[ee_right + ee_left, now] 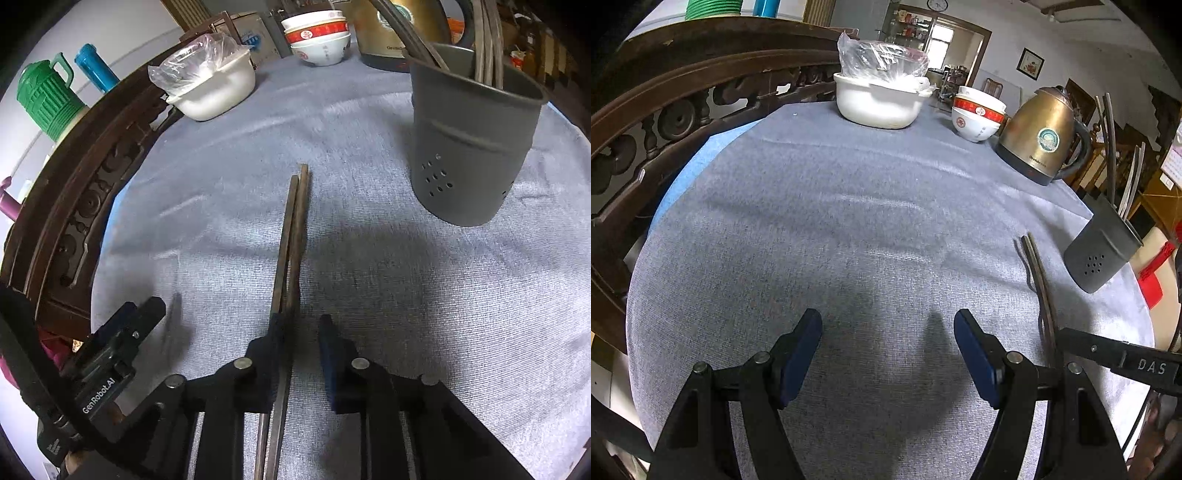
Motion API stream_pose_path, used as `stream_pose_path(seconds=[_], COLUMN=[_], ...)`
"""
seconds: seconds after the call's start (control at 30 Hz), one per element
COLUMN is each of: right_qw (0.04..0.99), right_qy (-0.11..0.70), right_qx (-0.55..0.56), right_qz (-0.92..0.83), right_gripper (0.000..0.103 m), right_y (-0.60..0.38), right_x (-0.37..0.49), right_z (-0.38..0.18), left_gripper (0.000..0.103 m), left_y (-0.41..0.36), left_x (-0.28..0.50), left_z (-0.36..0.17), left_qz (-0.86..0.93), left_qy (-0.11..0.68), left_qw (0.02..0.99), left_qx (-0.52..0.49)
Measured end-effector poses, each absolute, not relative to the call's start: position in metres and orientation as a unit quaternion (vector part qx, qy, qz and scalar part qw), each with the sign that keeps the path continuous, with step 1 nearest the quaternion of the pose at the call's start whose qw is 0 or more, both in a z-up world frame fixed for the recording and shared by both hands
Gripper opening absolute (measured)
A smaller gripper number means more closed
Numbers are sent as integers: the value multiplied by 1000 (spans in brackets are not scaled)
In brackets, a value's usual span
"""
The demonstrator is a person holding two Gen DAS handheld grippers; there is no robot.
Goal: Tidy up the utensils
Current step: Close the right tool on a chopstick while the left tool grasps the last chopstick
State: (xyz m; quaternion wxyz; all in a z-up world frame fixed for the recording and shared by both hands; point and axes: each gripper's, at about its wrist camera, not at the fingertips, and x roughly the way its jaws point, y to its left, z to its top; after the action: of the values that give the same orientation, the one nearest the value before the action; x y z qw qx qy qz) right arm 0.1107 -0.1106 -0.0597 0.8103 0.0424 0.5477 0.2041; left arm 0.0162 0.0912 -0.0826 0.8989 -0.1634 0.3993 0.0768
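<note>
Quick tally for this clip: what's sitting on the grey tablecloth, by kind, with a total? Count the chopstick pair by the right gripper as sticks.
Loose chopsticks: 2
Grey utensil holder: 1
Kettle: 1
Stacked bowls: at least 2, exact number unclear
White pot with plastic bag: 1
Total: at least 7, not counting utensils standing in the holder

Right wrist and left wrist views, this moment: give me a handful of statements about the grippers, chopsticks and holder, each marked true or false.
1. A pair of chopsticks lies between the fingers of the right gripper. True.
2. The left gripper holds a spoon. False: its fingers stand apart with only the cloth between them.
3. The grey utensil holder already has utensils standing in it. True.
4. The utensil holder lies on its side. False: it stands upright on the blue-grey tablecloth.
5. The brass-coloured kettle stands beside the stacked red-and-white bowls. True.
</note>
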Motion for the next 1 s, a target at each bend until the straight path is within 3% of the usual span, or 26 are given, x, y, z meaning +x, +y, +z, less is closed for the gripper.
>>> stream_pose_path(seconds=[0.17, 0.27, 0.4, 1.0], right_qw=[807, 806, 801, 778], right_qy=[555, 557, 567, 599], right_qx=[27, 21, 16, -9], right_qz=[199, 198, 193, 190], right_gripper=[17, 9, 6, 9], right_y=[-105, -106, -115, -166], right_x=[114, 116, 118, 121], right_z=[-61, -62, -60, -55], left_gripper=[75, 75, 75, 75], left_y=[90, 89, 86, 55], left_x=[16, 16, 17, 32], left_z=[-83, -83, -82, -64], left_qz=[76, 76, 74, 24], left_qy=[399, 400, 408, 505], left_qw=[900, 900, 898, 850], left_qx=[-160, -157, -147, -148])
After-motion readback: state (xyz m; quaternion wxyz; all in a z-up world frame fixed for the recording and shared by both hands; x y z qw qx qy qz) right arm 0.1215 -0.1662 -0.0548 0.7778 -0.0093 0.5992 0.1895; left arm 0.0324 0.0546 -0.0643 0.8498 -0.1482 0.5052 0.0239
